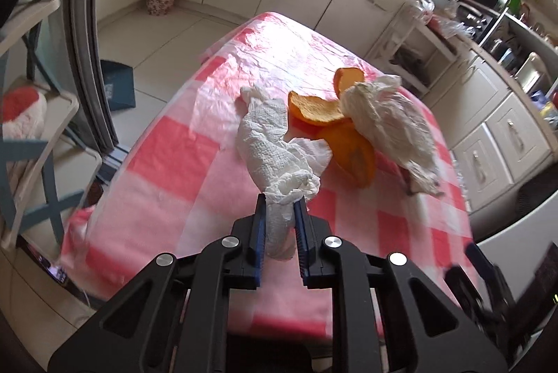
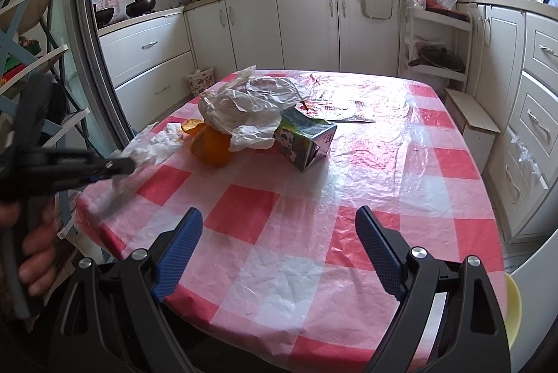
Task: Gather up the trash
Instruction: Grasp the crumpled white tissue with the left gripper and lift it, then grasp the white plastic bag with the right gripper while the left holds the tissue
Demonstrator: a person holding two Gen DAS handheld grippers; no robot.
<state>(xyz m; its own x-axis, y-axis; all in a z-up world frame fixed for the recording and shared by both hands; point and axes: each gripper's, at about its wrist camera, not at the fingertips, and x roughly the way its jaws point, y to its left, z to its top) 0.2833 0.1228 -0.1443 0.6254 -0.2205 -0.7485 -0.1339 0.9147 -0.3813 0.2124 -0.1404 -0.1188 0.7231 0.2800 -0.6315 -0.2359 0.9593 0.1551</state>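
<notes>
So the left gripper (image 1: 280, 198) has its jaws pinched on the near end of the paper towel (image 1: 275, 143), whose long axis runs away toward the orange peels (image 1: 352, 153). The right gripper (image 2: 279, 254) hangs wide open, holding nothing, over the near bench (image 2: 348, 198).

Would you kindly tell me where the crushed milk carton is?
In the right wrist view, the crushed milk carton lies mid-table, right of the orange peels, partly under the crumpled plastic bag.

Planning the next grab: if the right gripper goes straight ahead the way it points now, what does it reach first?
Probably bare tablecloth; the open right gripper points over it. The milk carton lies farther, slightly right of centre; depth is uncertain.
</notes>
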